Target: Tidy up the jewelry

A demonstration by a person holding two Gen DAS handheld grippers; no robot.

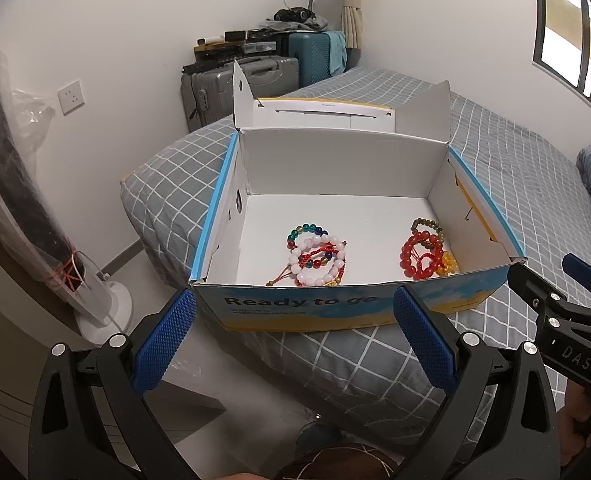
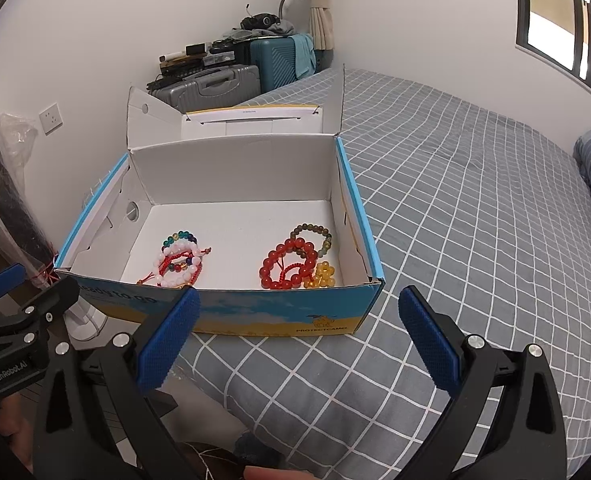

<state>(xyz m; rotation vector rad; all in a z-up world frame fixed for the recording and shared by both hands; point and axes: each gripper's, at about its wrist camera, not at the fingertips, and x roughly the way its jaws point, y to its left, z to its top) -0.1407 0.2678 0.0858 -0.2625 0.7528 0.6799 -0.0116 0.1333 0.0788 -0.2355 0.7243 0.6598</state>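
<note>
Left wrist view: the left gripper (image 1: 293, 334) hangs just in front of the box (image 1: 335, 312), jaws wide apart and empty.
Right wrist view: the right gripper (image 2: 299, 334) sits in front of the box's near right corner, jaws also spread and holding nothing.
Box: open cardboard, white inside, printed blue and yellow outside, lid flap standing up behind it; it rests on the bed (image 2: 475, 208) near the bed's foot corner.
Jewelry, left of box floor: a tangled pile of bracelets (image 1: 317, 258), white and multicoloured beads with red cord, close to the front wall.
Jewelry, right of box floor: a red bead bracelet (image 1: 421, 256) overlapping a brown-green bead bracelet (image 2: 313, 234), with yellow beads (image 2: 322, 276) beside them in the near right corner.
Textures: beads are round, glossy and likely slippery; cords are thin and knotted; the jaw pads are blue with a knurled grip; the bedcover is soft grey check fabric.
Risk, tangling: lifting one bracelet from the left pile may drag the others, since the cords interlace.
Risk, slipping: smooth round beads may roll out of a pinch.
Risk, box: light cardboard on a soft mattress near the edge could slide or tip if a jaw catches the front wall.
</note>
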